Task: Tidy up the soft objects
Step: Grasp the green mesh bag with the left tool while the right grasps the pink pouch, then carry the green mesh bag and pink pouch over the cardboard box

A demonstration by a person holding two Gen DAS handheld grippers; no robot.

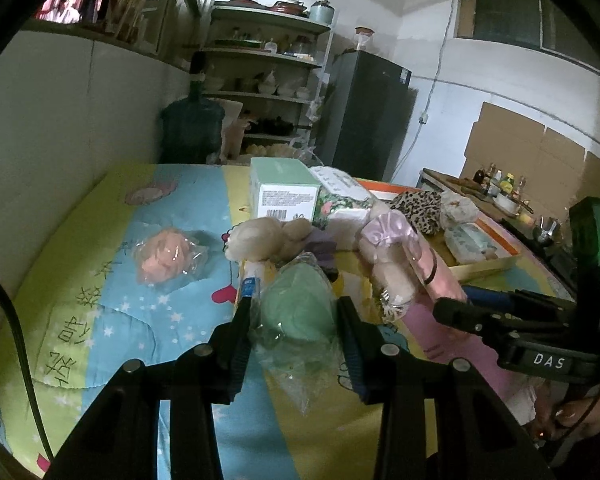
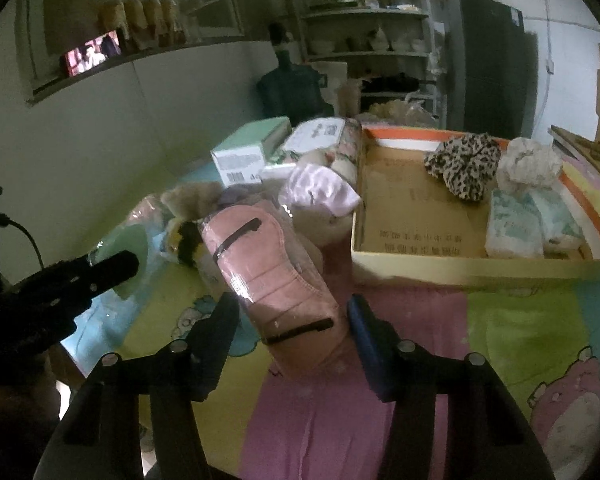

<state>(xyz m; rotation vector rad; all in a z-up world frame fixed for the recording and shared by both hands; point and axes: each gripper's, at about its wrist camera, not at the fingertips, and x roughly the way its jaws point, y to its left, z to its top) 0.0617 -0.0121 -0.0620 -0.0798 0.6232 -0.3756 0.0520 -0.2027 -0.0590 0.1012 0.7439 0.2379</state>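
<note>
**Two bagged soft things bracketed, box waiting on the right**

Far left on the cartoon-print cloth (image 1: 100, 280) lies a peach puff in a clear bag (image 1: 168, 258), untouched and well apart from both tools. Next comes a beige plush toy (image 1: 260, 240), with a mint green box (image 1: 284, 188) standing behind it.

The left gripper (image 1: 296, 320) has its two fingers either side of a green puff in crinkly plastic (image 1: 300, 308). The left finger appears to touch the wrapper; on the right side a thin gap seems to show, so I cannot tell whether the puff is truly pinched or only bracketed.

Further right, the right gripper (image 2: 292, 316) straddles the near end of a pink padded pouch in a clear sleeve (image 2: 272, 276). Its jaws stand apart, with a little space visible at each side of the pouch, so it reads as spread around it rather than gripping. Just behind the pouch sits a lilac satin scrunchie (image 2: 320, 192).

At the right is the open cardboard box (image 2: 412, 268), already holding a leopard scrunchie (image 2: 464, 164), a pale mesh puff (image 2: 528, 164) and tissue packs (image 2: 516, 228).

To do this step well, I judge each tool should close on the soft body rather than loose film, which would slip. Squeeze gently, lift clear of the neighbouring toys, then carry over the near wall of the box before letting go.
</note>
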